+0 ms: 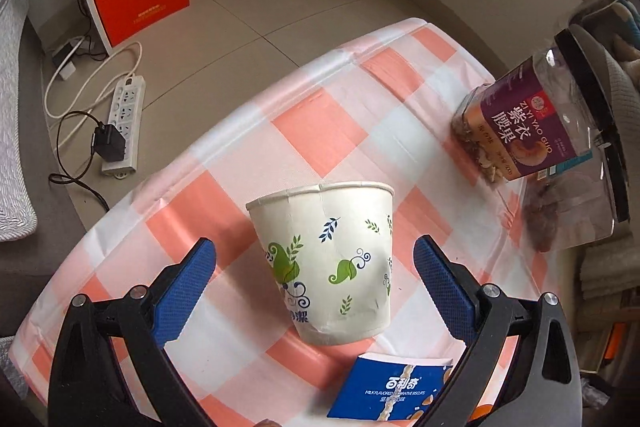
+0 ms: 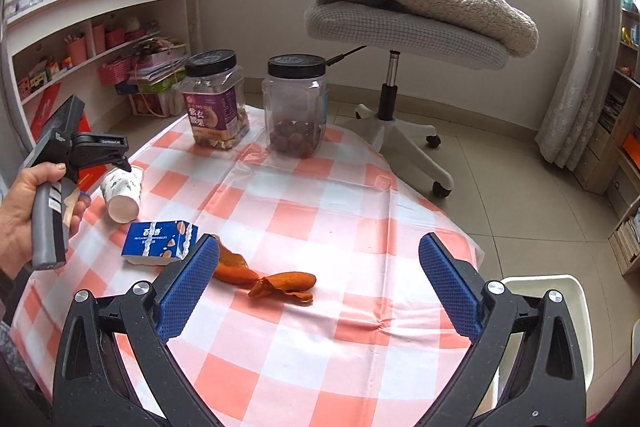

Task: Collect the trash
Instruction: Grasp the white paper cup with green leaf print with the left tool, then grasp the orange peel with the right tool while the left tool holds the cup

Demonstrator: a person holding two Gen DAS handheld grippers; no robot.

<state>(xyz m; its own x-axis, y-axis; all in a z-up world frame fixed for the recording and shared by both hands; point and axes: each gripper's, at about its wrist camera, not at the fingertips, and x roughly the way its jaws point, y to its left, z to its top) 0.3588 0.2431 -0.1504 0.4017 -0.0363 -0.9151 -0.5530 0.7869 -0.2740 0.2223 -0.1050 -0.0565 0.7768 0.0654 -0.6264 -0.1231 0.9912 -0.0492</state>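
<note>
I hold the left tongs [image 1: 314, 279] apart around a paper cup [image 1: 326, 267] on the checked table [image 1: 320, 131], its long axis upright between the pads, neither touching. My right tongs [image 2: 318, 281], also apart, hover over orange peel [image 2: 280, 283]; a blue snack box [image 2: 160, 241] lies just left.

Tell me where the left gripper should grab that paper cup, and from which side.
Grip the paper cup across its side wall. In the right wrist view it seems to lie tipped over, base toward that camera, so the wall is the reachable part. The left gripper is open and already straddles it; probably close gently from this approach, since thin paper crushes easily.
</note>
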